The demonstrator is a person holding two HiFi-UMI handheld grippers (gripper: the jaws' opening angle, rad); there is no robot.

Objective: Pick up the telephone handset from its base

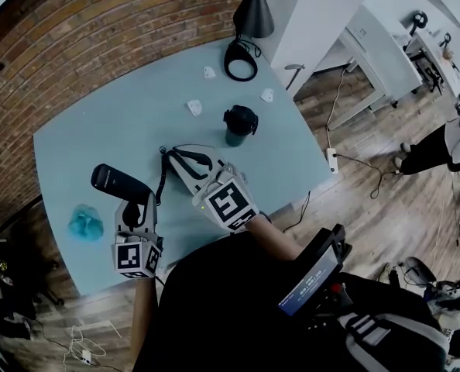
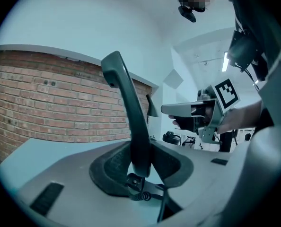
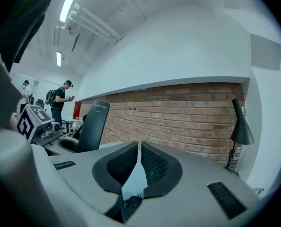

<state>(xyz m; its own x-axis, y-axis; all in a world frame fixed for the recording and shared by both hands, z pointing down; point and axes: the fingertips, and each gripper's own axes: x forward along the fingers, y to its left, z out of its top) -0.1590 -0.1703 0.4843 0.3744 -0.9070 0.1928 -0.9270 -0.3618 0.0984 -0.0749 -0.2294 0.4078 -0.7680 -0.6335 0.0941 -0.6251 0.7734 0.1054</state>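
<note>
The black telephone handset (image 1: 110,179) stands between the pads of my left gripper (image 1: 133,201), low on the left side of the pale blue table (image 1: 121,122). In the left gripper view the handset (image 2: 126,103) rises upright out of the pads, which press on its lower end. A black cord (image 1: 162,178) runs past it towards my right gripper (image 1: 180,157). The right gripper lies just right of the left one, its jaws nearly together with nothing between them (image 3: 140,148). From there the handset (image 3: 93,124) shows at the left. No phone base shows clearly.
A black cup (image 1: 240,122) stands just beyond the right gripper. A black lamp (image 1: 253,6) and a cable loop (image 1: 240,60) sit at the table's far edge, by the brick wall (image 1: 98,29). Small white pieces (image 1: 194,108) and a blue lump (image 1: 85,223) also lie on the table.
</note>
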